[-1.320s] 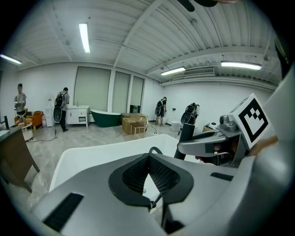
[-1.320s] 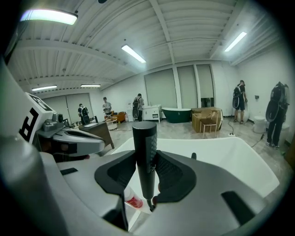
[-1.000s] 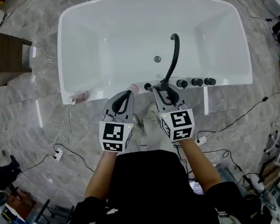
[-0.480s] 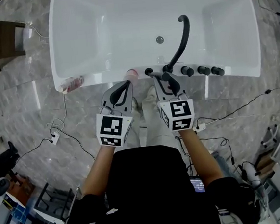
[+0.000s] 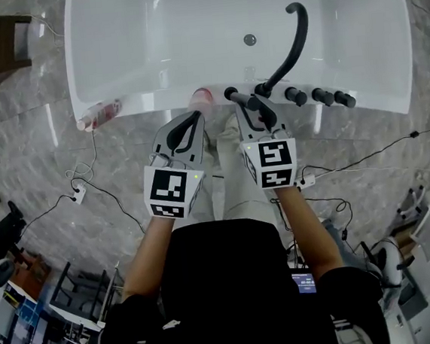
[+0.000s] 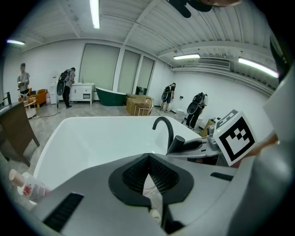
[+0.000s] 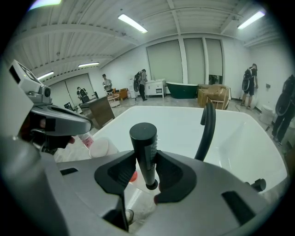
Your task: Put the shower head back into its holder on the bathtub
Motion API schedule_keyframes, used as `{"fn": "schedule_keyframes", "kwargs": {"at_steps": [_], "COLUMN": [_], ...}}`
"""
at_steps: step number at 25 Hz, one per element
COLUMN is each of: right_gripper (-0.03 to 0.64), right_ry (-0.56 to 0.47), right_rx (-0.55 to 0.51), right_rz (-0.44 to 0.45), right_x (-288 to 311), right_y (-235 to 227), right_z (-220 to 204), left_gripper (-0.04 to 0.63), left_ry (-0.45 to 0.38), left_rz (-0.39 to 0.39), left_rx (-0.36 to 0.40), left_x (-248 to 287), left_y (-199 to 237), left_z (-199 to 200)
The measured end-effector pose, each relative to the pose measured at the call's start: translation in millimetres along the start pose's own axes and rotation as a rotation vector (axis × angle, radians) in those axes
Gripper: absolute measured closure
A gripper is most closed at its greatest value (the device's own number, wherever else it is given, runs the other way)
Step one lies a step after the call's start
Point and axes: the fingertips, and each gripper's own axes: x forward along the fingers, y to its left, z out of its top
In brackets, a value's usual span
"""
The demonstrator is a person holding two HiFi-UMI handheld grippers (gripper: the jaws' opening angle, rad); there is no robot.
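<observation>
Both grippers have dropped toward the near rim of the bathtub (image 5: 148, 102), which now sits higher in the head view. Right gripper (image 7: 145, 157) is clamped wide on the black shower head (image 7: 143, 136), which is at mid-frame, just lower left of the faucet (image 5: 293, 39). Left gripper (image 6: 147, 156) is closed and empty. Holder not clearly seen, likely among the black fittings (image 5: 321, 98) on the rim. Line the handle over the socket, lower straight, no twisting. Forearms parallel, both grippers tilted down.
</observation>
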Motion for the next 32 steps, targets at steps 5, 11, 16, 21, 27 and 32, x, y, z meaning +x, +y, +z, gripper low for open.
{"fn": "schedule_keyframes", "kwargs": {"at_steps": [5,11,16,21,27,32], "right_gripper": [0.479,0.479,0.48,0.479,0.479,0.479], "right_ry": [0.038,0.085,0.11,0.125,0.125,0.14], "right_rx": [-0.014,-0.025,-0.021,-0.031,-0.039,-0.018], "right_rz": [-0.001,0.002,0.008,0.015,0.017,0.026], "right_x": [17,31,43,51,55,54], "right_y": [-3,-4,-2,-1,1,0], "right_z": [-17,-34,-43,-50,-48,-50], "left_gripper": [0.581,0.581,0.581,0.581,0.581,0.581], "left_ry": [0.016,0.044,0.053,0.045,0.035,0.035], "left_rz": [0.0,-0.009,-0.008,-0.006,-0.005,-0.013], "left_rx": [-0.019,-0.042,-0.057,-0.065,-0.069,-0.069], "left_x": [5,9,11,13,15,14], "left_y": [4,4,7,9,12,8], "left_z": [-8,-17,-22,-23,-26,-25]}}
